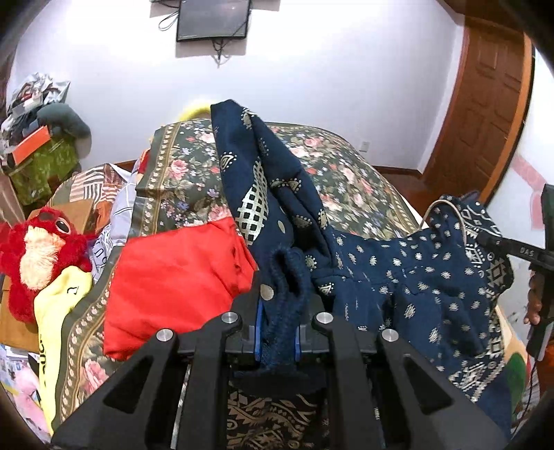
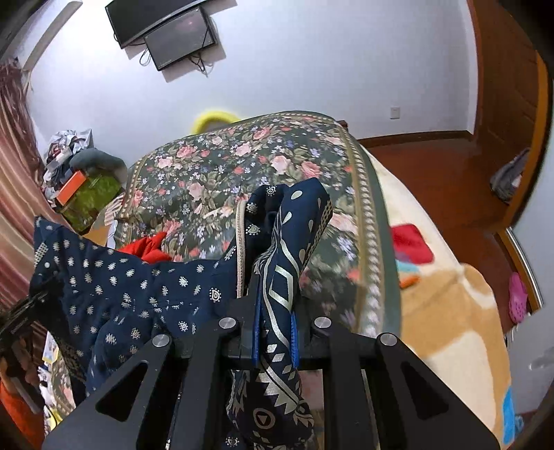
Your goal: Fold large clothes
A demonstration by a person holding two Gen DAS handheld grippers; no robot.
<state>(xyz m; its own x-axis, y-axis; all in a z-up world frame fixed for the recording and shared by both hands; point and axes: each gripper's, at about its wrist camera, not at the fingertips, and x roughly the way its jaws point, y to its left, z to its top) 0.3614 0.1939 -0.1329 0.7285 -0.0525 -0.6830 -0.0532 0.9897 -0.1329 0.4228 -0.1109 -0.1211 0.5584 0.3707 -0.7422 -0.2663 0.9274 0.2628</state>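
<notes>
Right up close, the left gripper [image 1: 277, 332] has its jaws narrowed tight on a bunched edge of the navy printed garment [image 1: 398, 277], blue pads pinching the cloth. Same story on the other side: the right gripper [image 2: 275, 332] has its jaws clamped on a patterned border of that garment [image 2: 138, 287]. So the garment hangs between the two hands, above the bed, its long axis running left to right from one grip to the other, sagging in the middle. Neither hand is nearer; each owns one end. My read: the coming move turns on pulling those ends apart to stretch the cloth flat before laying it down.

Just beyond, a red garment [image 1: 173, 277] lies on the near left of the floral bedspread [image 1: 346, 180]. A red plush toy [image 1: 38, 252] sits off left. Far back, a wall-mounted screen [image 1: 213, 19] and a wooden door [image 1: 484, 114] on the right.
</notes>
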